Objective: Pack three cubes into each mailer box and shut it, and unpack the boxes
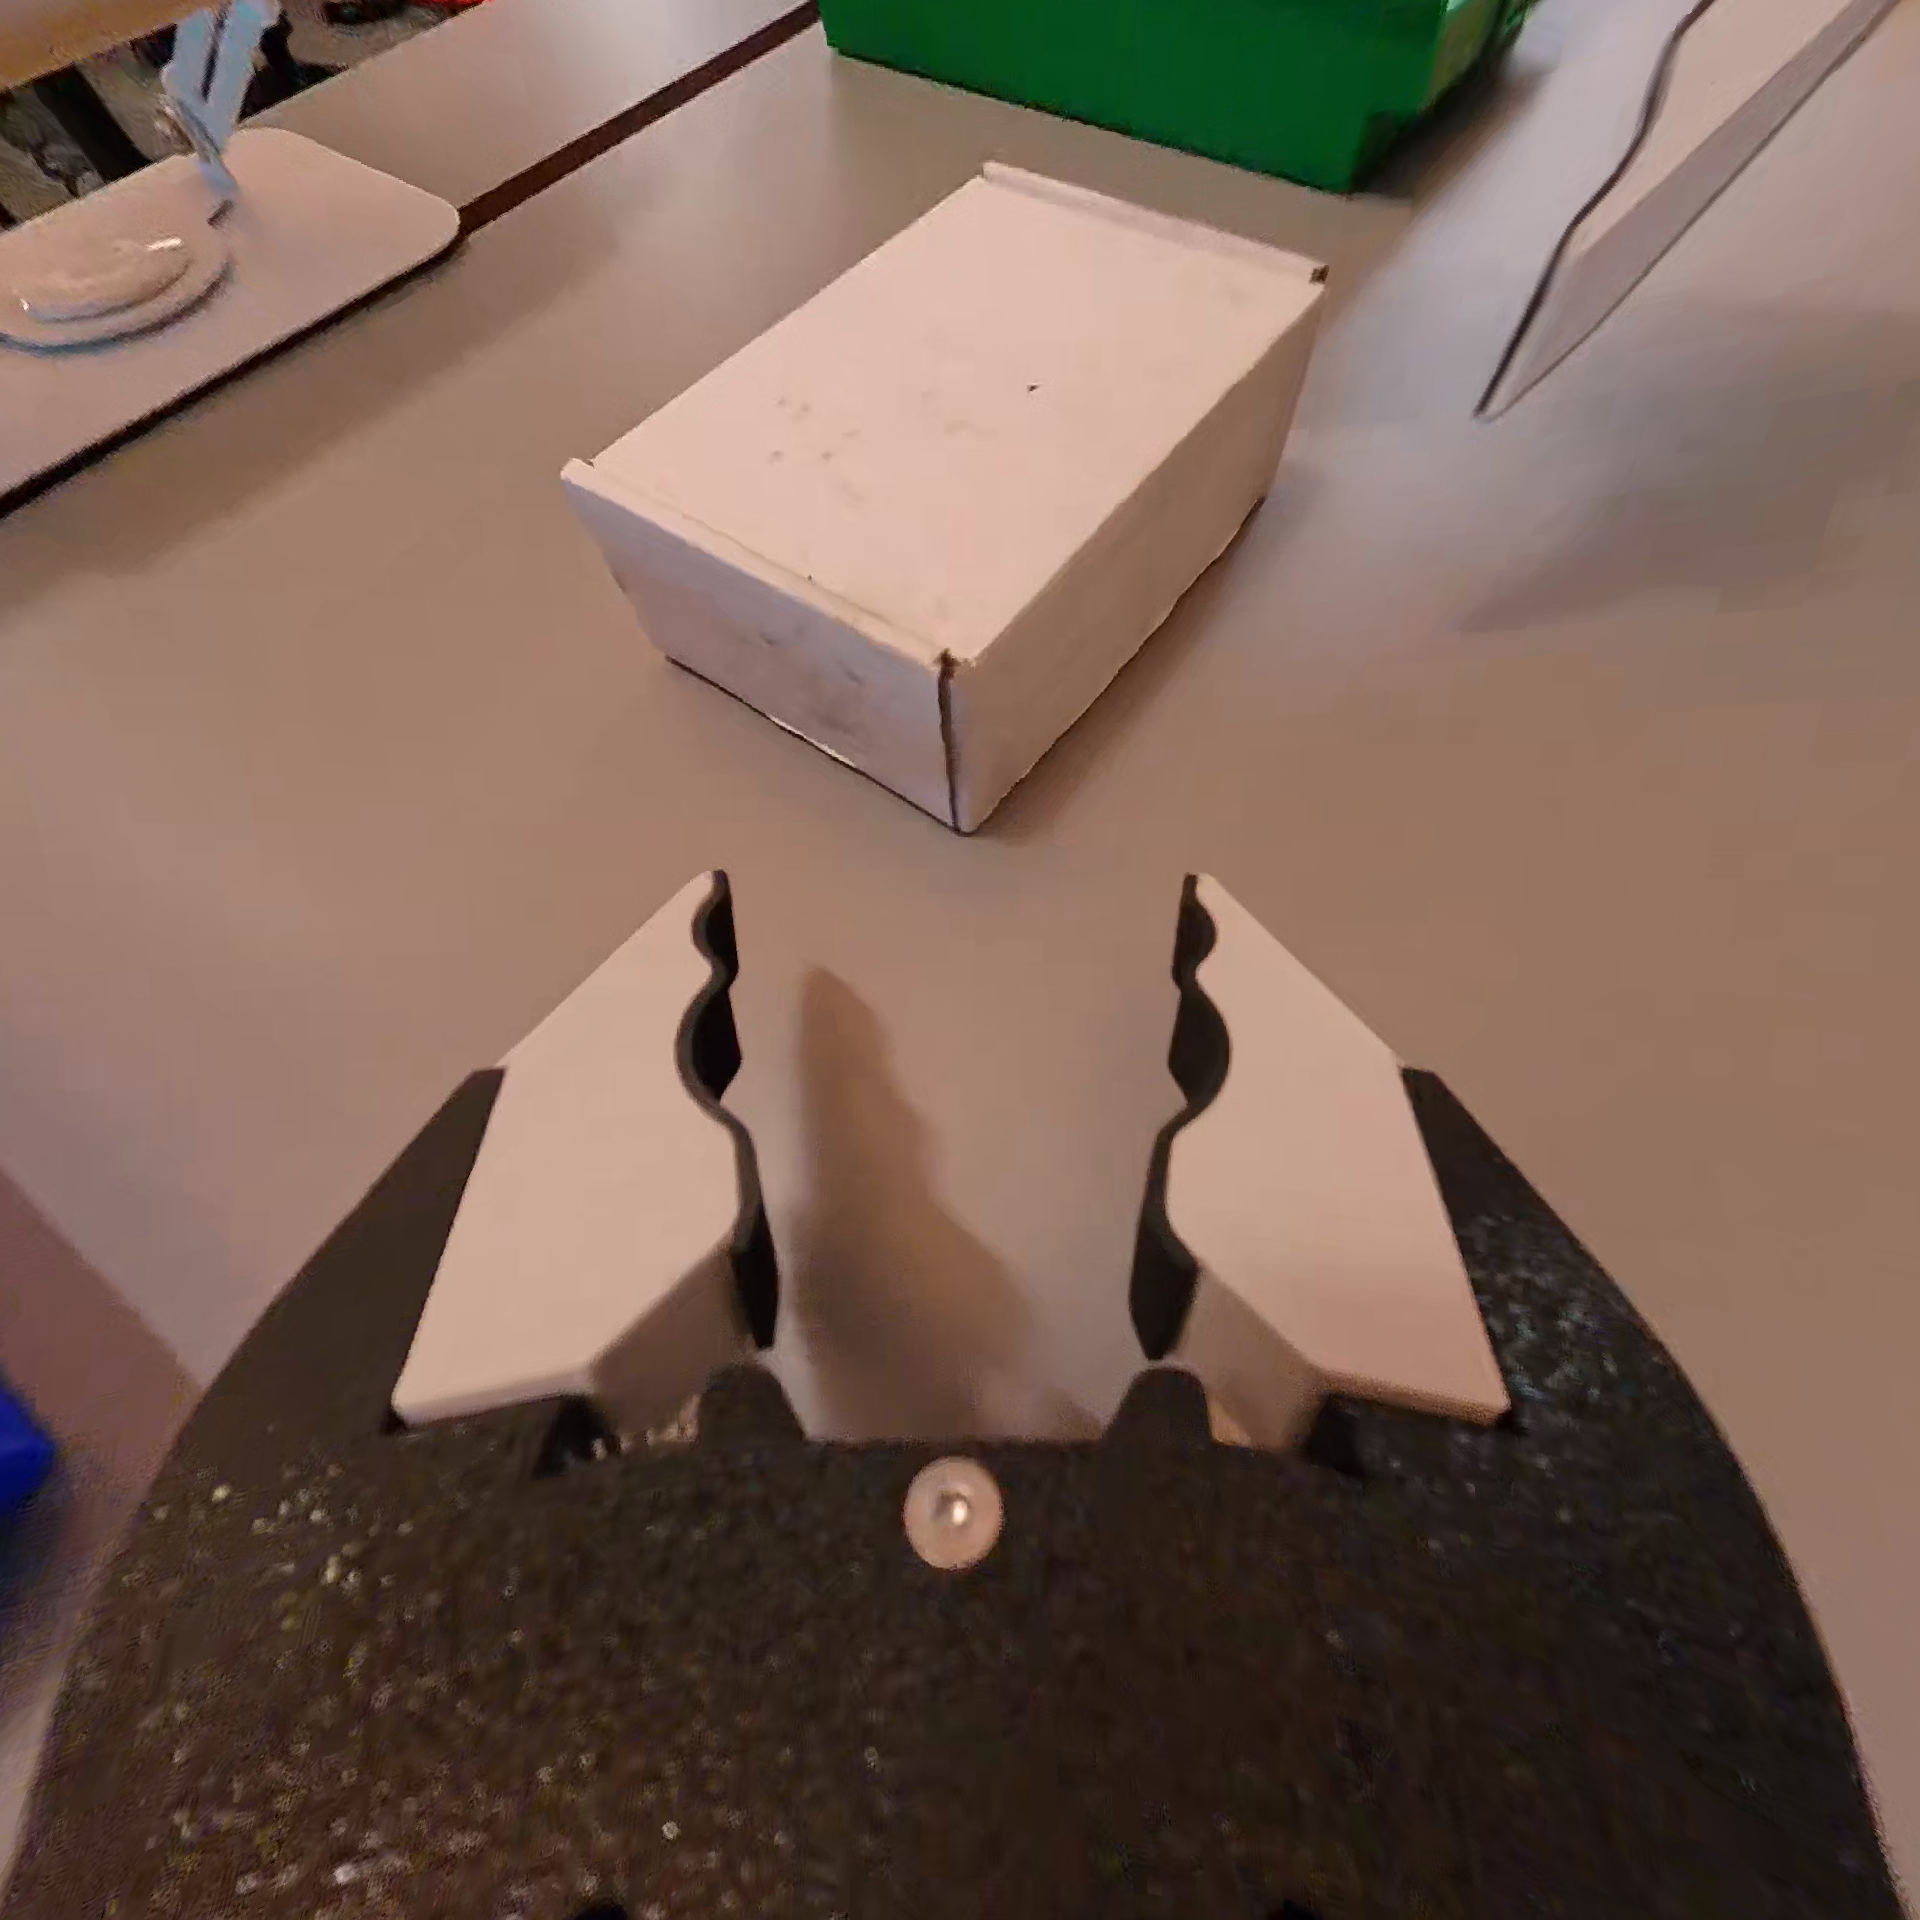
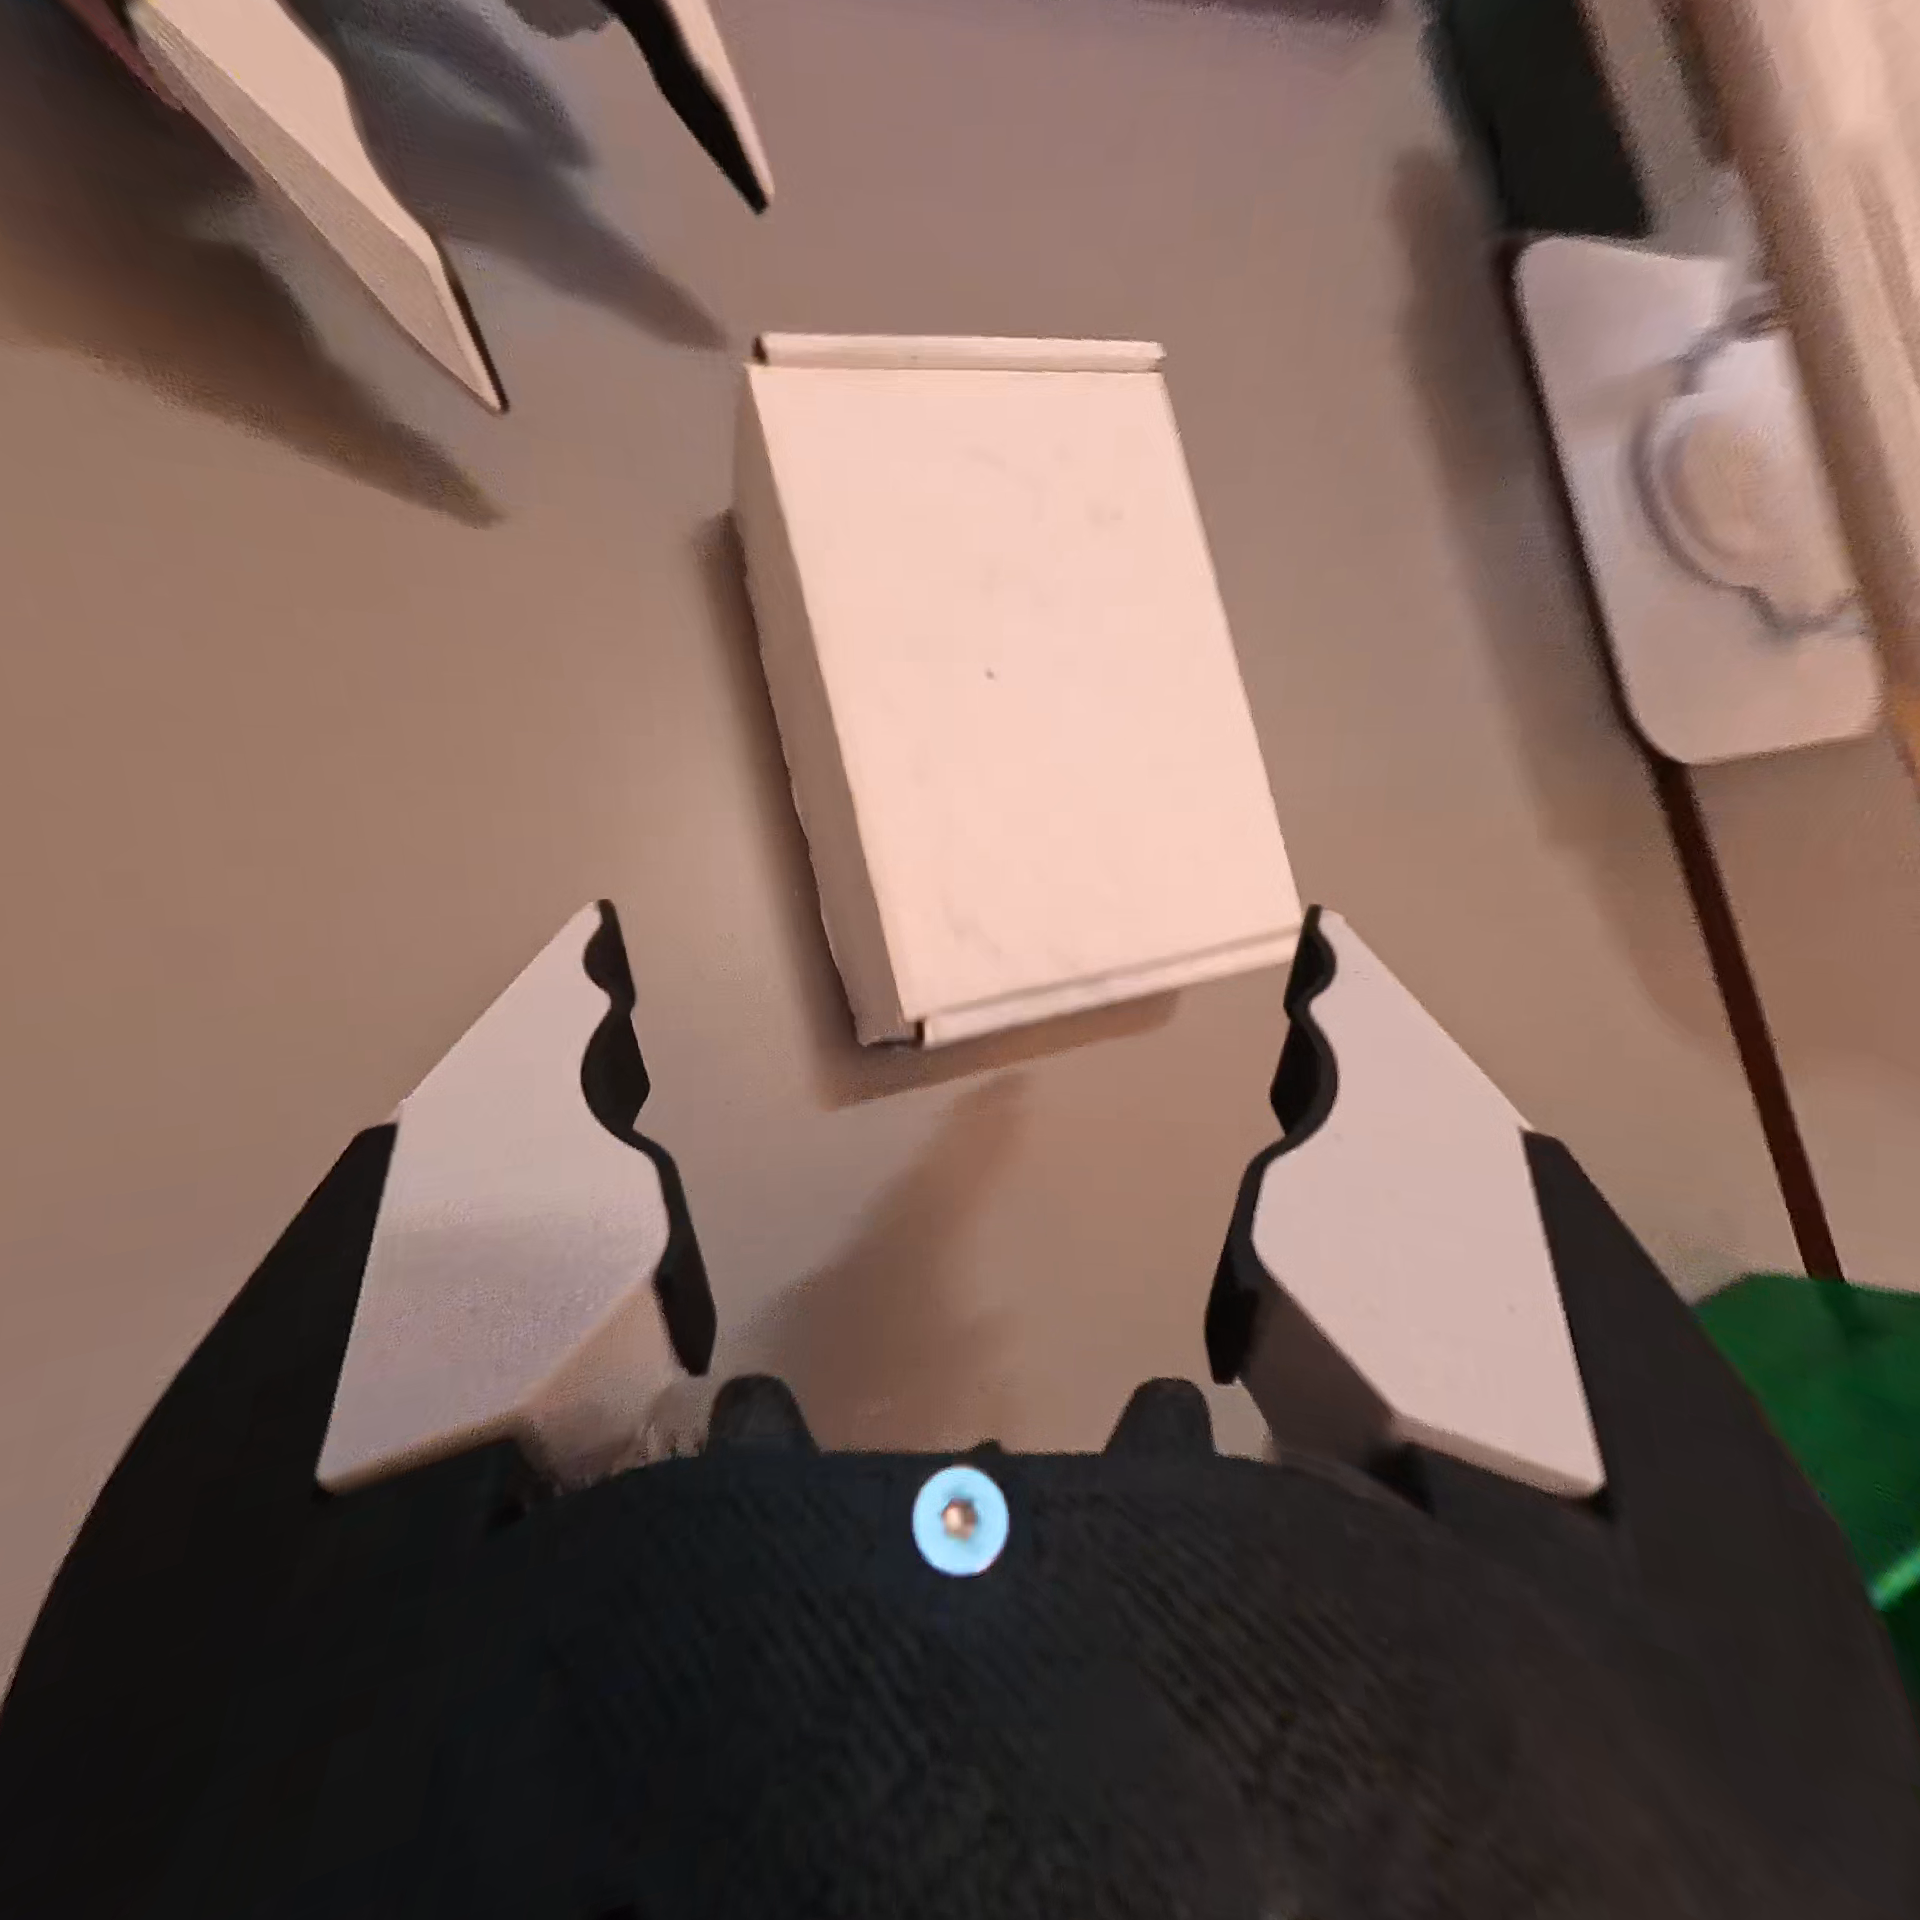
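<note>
White mailer box (image 1: 935, 488), lid down, lying on grey table (image 1: 312, 831); left gripper (image 1: 956, 894) hovering near its corner, jaws apart; right gripper (image 2: 956, 914) hanging above one short end, long axis running away, jaws spread wide, empty.

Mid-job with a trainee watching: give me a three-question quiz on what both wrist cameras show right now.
1. True or false: the white cardboard mailer box has its lid shut.
2. What is the left gripper holding? A) a cube B) nothing C) the box lid
3. What colour is the plastic bin beyond the box?

Key: 1 true. 2 B; the right gripper is open and empty too. 3 green.
</note>
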